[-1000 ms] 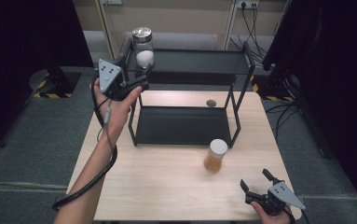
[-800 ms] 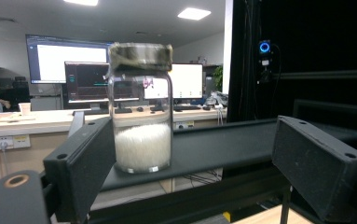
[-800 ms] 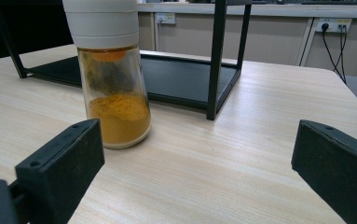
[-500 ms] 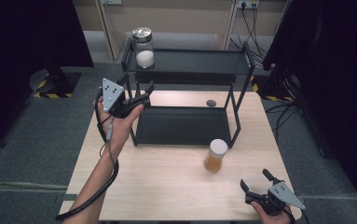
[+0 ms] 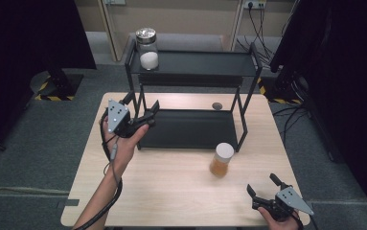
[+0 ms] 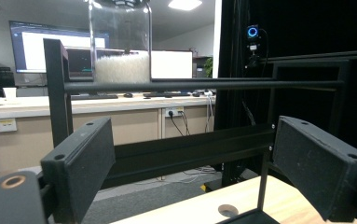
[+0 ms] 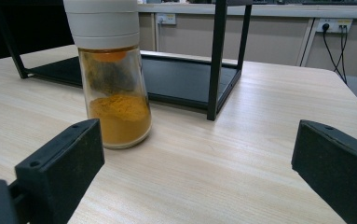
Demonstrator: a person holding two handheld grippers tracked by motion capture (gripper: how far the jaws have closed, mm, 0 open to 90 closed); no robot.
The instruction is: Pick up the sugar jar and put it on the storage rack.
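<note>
Left gripper [image 5: 143, 111] backed off empty with jaws spread from clear glass jar of white granules [image 5: 148, 48] on black metal rack [image 5: 195, 62], placement probably done; my right gripper [image 5: 263, 187] idles agape.

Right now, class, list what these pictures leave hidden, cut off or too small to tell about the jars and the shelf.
1. Jar of white grains: in the left gripper view its lid is cut by the top edge and its base sits behind the shelf rail.
2. Jar of orange powder: in the right gripper view its cap runs off the top edge.
3. Small dark round mark on the table: too small in the high view to identify.
</note>
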